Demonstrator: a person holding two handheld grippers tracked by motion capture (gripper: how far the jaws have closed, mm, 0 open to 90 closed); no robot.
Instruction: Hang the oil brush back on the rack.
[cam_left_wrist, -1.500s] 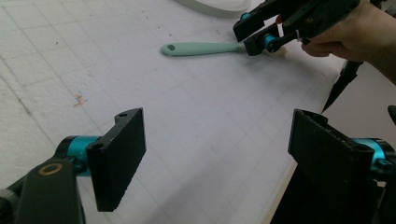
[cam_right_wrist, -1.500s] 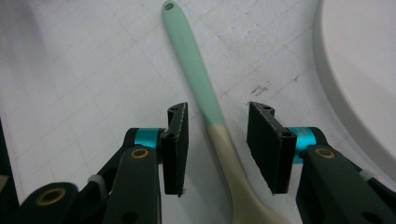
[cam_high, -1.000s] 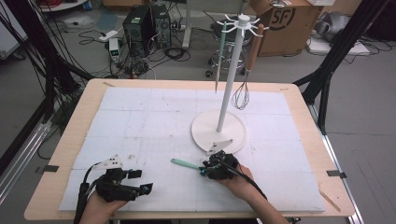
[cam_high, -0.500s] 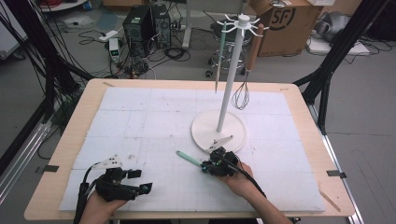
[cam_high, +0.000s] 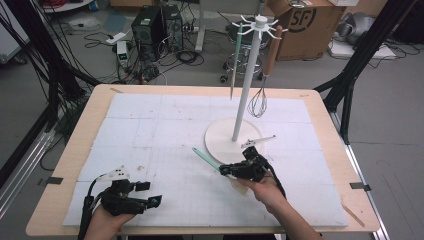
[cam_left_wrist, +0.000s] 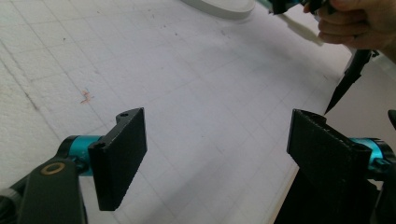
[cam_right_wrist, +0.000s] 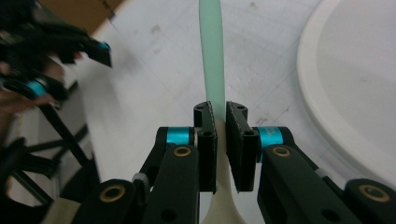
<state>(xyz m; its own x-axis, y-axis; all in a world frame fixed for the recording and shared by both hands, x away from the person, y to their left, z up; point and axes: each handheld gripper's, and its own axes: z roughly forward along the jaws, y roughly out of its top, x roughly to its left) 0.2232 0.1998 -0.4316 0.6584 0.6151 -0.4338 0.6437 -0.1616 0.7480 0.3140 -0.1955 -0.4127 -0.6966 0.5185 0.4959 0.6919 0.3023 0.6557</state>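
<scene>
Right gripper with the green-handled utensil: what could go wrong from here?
The right gripper pinches the green-handled utensil on a narrow part of its handle, so it may pivot or slip once lifted. The rack stands close by with a whisk already hanging, so a swing of the long handle could knock the pole or the whisk. The left gripper is open and gives no support.

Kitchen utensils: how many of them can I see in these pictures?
3. A green-handled utensil and a whisk hang on the stand; the right gripper holds a green-and-cream spatula. Others may be hidden.
</scene>
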